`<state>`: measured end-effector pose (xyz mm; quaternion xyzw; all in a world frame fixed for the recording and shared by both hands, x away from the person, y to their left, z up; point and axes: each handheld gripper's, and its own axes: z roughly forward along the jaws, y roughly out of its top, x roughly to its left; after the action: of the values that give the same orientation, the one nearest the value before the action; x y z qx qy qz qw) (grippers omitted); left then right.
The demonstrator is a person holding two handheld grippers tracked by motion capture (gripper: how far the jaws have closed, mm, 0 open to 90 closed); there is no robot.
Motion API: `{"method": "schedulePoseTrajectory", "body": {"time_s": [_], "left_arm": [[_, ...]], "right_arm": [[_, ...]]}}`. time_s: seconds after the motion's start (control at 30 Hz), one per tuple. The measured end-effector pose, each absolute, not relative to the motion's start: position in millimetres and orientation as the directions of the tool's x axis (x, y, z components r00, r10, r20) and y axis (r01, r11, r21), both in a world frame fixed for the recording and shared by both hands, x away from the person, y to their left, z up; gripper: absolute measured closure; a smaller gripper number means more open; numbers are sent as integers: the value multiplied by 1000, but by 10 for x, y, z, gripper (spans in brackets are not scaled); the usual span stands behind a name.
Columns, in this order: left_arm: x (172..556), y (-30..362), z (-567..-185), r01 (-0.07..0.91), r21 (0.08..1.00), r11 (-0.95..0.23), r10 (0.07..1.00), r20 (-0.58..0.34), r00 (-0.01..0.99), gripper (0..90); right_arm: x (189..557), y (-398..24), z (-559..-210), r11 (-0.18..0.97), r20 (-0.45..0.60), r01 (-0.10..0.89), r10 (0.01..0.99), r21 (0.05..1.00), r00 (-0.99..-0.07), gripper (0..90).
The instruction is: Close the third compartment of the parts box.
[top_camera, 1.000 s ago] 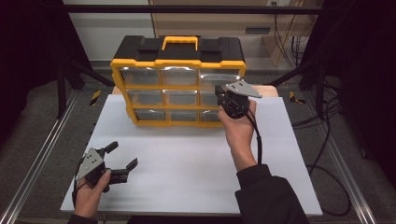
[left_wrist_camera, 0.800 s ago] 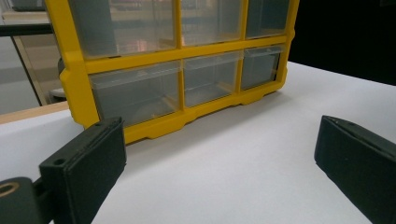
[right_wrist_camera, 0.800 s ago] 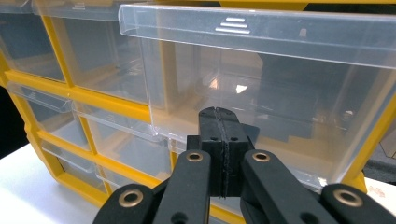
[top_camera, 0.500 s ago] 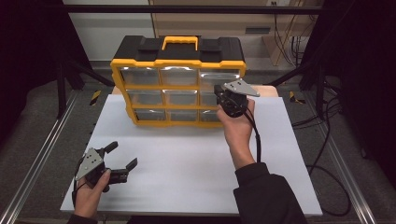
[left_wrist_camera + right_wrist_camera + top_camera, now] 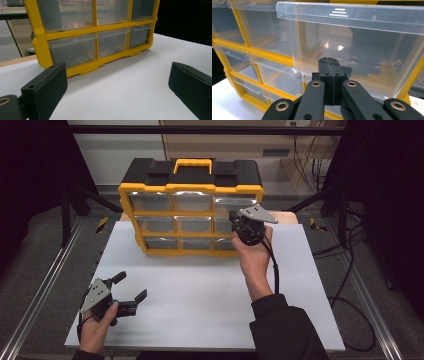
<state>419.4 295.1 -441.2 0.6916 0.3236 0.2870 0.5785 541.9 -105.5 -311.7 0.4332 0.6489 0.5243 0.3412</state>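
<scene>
Our right gripper (image 5: 329,72), jaws pressed together and holding nothing, is up against a clear drawer (image 5: 362,50) on the right of the yellow box (image 5: 190,215) (far side of the table); we should push it in straight and slowly; our left gripper (image 5: 131,290) rests near us, jaws wide.

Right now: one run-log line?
right gripper: shut, at clear drawer of organizer | left gripper: open, empty, on table

Yellow drawer cabinet (image 5: 40,45) on white table (image 5: 130,85); clear drawers (image 5: 72,48); left gripper (image 5: 117,85), jaws wide apart
</scene>
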Motion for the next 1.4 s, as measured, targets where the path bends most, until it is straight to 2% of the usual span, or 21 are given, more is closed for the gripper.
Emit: {"method": "schedulePoseTrajectory", "body": {"time_s": [1.4], "left_arm": [[4199, 2954, -4413, 117, 985, -124, 781, 24, 624, 20]], "right_arm": [[5444, -1076, -3093, 49, 30, 196, 923, 979, -383, 900]]}}
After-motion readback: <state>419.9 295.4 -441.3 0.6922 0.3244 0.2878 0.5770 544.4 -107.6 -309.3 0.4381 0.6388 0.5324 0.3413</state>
